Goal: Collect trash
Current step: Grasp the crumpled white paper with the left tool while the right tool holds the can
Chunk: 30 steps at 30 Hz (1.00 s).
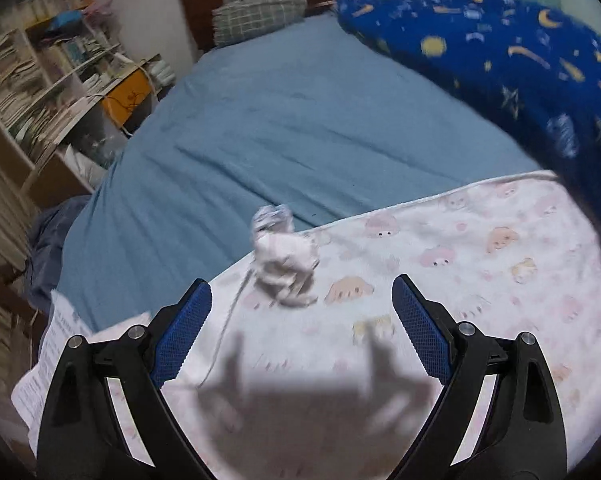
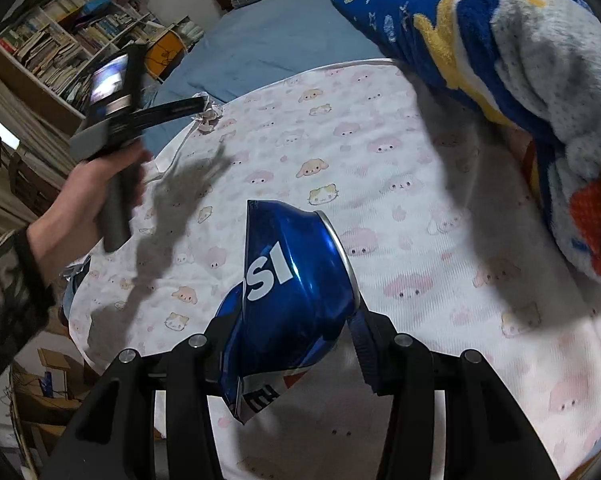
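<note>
Crushed can (image 2: 288, 292), probably gripper-clamped (image 2: 296, 320).

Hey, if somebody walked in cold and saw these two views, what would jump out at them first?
Probably the crushed blue soda can, clamped in the right gripper above the cartoon-print sheet. Next, the crumpled white paper wad lying at that sheet's edge, just ahead of the open left gripper. The starry blue blanket is heaped along the bed's right side.

Blue bedsheet (image 1: 284, 120) spread over bed. White cartoon-print cloth (image 1: 460, 280) laid over near end. Dark blue moon-and-star blanket (image 1: 520, 60) heaped at right. Checked pillow (image 1: 260, 4) set against headboard. Crowded bookshelf (image 1: 32, 76) seen at left.
</note>
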Tool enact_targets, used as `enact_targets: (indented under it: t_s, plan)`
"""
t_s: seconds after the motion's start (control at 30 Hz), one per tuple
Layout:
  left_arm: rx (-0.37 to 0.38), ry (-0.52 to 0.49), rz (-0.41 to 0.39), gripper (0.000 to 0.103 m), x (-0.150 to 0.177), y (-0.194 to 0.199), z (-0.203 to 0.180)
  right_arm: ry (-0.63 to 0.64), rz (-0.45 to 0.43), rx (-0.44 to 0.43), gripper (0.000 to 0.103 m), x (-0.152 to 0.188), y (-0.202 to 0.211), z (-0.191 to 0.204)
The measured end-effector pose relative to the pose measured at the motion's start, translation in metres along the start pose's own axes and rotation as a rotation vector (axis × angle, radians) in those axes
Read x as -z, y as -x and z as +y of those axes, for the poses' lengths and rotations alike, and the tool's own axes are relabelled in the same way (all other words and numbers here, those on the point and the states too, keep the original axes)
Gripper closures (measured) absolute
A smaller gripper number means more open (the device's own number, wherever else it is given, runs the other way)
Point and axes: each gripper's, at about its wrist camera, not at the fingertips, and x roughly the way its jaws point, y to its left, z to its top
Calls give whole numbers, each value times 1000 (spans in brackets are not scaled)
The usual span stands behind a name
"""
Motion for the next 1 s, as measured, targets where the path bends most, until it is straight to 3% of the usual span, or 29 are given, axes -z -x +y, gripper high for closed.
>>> enact_targets:
  t_s: [0.17,0.23,0.3,0.37,0.47,0.67,0.8,1.0]
  plan:
    - [52,7,32,15,-6,-29,-6,50,-10,-12,57,-6,1,6]
    - [37,21,44,28,-7,-33,-2,57,-12,-28,57,-7,3,9]
    - [28,39,82,61,-7,-42,3,63,-13,-33,57,-7,5,12]
    - [-9,52,92,73,-7,-46,10,70,-15,-39,57,-8,6,15]
    - [-16,45,101,79,-9,-49,18,80,-17,-43,57,-7,11,18]
    - [73,103,65,84,-13,-42,33,96,-33,-31,57,-9,17,18]
    - [110,153,-60,85,0,7,40,82,-50,-27,57,-8,19,14]
    - [201,112,-184,85,25,108,43,58,-75,-25,57,-2,40,13]
